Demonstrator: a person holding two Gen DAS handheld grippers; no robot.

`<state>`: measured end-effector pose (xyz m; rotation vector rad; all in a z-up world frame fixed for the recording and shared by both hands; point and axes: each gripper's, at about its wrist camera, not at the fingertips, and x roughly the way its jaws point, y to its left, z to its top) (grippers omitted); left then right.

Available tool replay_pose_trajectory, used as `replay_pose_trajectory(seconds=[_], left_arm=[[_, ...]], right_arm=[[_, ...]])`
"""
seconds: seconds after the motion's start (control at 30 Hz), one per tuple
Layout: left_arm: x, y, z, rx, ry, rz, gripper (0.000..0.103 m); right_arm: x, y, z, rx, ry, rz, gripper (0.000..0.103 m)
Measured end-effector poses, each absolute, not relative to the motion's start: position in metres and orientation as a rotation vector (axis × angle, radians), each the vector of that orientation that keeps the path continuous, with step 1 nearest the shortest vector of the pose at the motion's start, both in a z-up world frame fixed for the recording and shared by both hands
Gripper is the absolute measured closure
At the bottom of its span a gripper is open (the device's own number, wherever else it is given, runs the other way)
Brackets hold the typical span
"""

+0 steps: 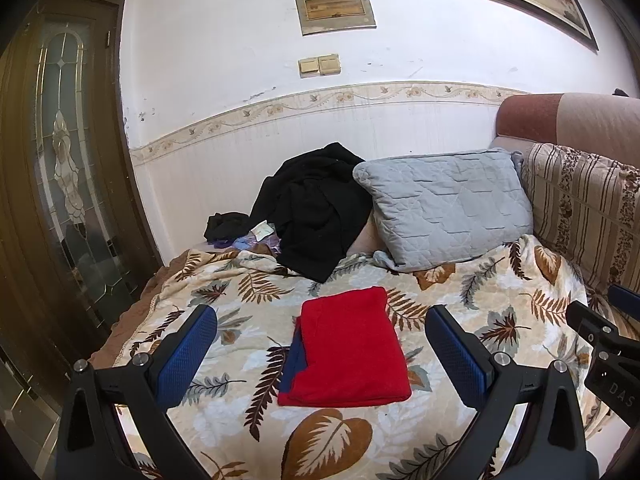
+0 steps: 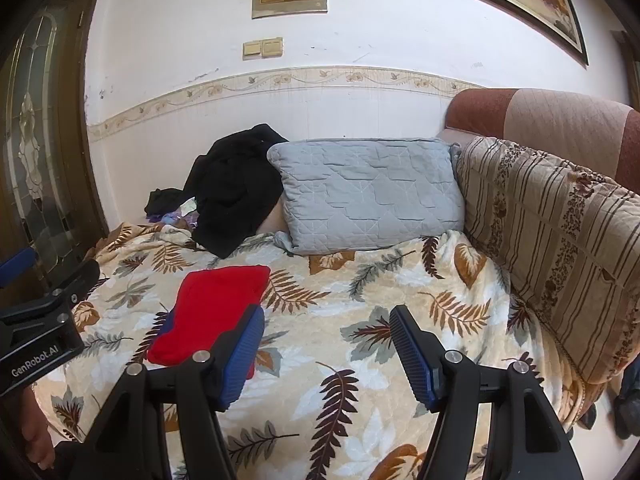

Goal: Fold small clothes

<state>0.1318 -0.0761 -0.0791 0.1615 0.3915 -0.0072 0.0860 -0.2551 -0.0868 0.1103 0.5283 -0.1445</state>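
red cloth folded, flat – long axis front-to-back

Garment on blanket, before pillow

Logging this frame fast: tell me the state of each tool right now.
Left tool: open, empty, above the folded red garment.
Right tool: open, empty, above the leaf-print blanket.
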Motion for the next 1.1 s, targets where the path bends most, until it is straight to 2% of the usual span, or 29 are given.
replay_pose_trajectory(seconds=[1.1], left_arm=[[0.1315, -0.0710, -0.0812, 0.152, 0.392, 0.006, 0.000]], right_arm=[[0.0913, -0.2472, -0.0910, 0.094, 0.549, -0.112, 0.034]])
